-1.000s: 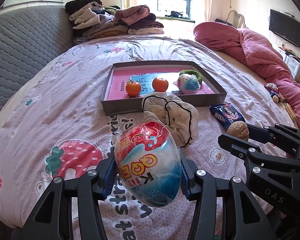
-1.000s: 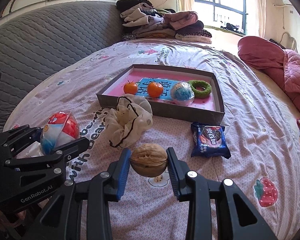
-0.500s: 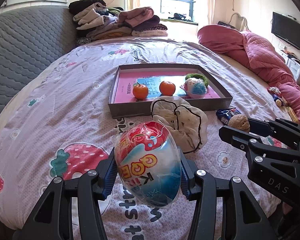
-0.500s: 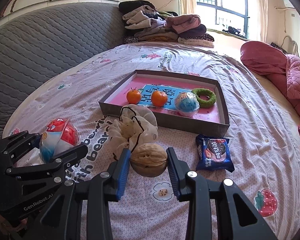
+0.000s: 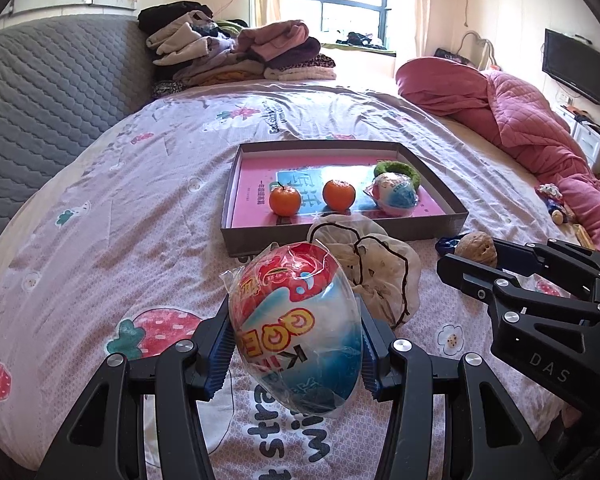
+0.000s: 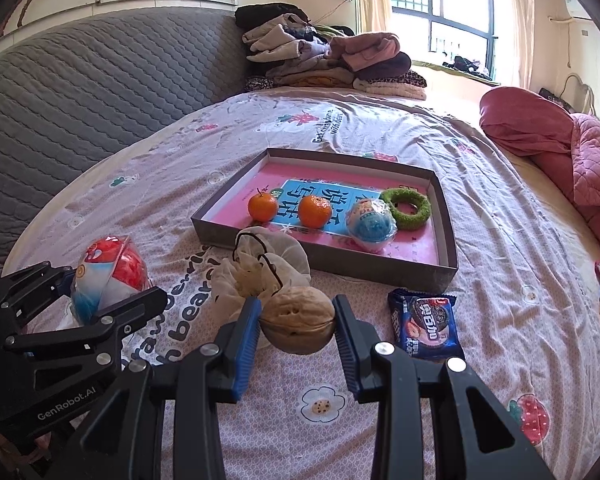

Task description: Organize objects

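My left gripper (image 5: 294, 336) is shut on a wrapped red, white and blue egg-shaped toy (image 5: 296, 328), held above the bedsheet; the toy (image 6: 108, 280) shows at the left of the right wrist view. My right gripper (image 6: 298, 326) is shut on a brown walnut (image 6: 298, 320), which appears as the walnut (image 5: 476, 250) at the right of the left wrist view. Ahead lies a grey box lid (image 6: 324, 258) holding two oranges (image 6: 263, 207) (image 6: 315, 211), a second wrapped egg toy (image 6: 370, 226) and a green ring (image 6: 406, 208).
A white drawstring pouch (image 6: 260, 268) lies just before the lid. A blue biscuit packet (image 6: 424, 326) rests on the sheet to the right. Folded clothes (image 6: 332, 60) are piled at the far end, a pink quilt (image 5: 532, 120) at the right, a grey padded headboard (image 6: 80, 100) at the left.
Both grippers have drifted slightly back from the lid, which looks a bit farther off. Each keeps its grip: the egg toy in the left, the walnut in the right.
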`<act>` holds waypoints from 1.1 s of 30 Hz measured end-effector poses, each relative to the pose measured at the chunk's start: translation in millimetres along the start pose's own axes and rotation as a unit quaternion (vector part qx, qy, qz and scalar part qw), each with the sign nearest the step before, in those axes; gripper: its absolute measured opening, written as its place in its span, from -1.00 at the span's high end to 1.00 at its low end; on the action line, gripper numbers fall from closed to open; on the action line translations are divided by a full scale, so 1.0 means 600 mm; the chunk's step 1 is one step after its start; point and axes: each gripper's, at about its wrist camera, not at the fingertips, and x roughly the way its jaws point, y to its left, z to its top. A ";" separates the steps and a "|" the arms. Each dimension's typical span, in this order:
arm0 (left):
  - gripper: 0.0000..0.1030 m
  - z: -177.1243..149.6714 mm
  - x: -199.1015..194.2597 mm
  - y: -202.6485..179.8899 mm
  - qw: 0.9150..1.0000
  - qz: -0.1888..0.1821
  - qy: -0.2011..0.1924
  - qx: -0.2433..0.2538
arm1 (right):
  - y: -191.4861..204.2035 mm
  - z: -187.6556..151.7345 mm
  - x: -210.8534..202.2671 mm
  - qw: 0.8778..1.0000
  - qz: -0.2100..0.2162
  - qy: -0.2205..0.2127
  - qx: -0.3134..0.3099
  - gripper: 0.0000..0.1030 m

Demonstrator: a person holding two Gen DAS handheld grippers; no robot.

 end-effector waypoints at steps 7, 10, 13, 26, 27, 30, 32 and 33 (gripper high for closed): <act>-0.05 0.030 0.007 0.001 1.000 -0.002 -0.006 -0.004 | -0.008 0.019 0.000 1.000 -0.004 -0.007 0.005 0.29; -0.05 0.041 0.013 -0.001 1.000 -0.003 -0.007 -0.003 | -0.015 0.030 -0.002 1.000 -0.004 -0.012 0.008 0.29; -0.05 0.051 0.020 0.000 1.000 -0.005 -0.007 -0.008 | -0.022 0.040 -0.001 1.000 -0.006 -0.016 0.012 0.29; -0.05 0.090 0.045 -0.002 1.000 -0.005 -0.008 -0.011 | -0.048 0.071 -0.002 0.999 -0.011 -0.029 0.028 0.29; -0.05 0.092 0.046 -0.003 1.000 -0.005 -0.009 -0.011 | -0.050 0.073 -0.002 0.999 -0.012 -0.031 0.028 0.29; -0.05 0.099 0.049 -0.006 1.000 -0.006 -0.010 -0.008 | -0.056 0.078 -0.001 0.999 -0.013 -0.033 0.030 0.29; -0.05 0.105 0.052 -0.007 1.000 -0.007 -0.010 -0.008 | -0.061 0.082 0.001 0.999 -0.014 -0.033 0.031 0.29; -0.05 0.108 0.054 -0.007 1.000 -0.007 -0.011 -0.008 | -0.063 0.084 0.001 0.999 -0.016 -0.034 0.032 0.29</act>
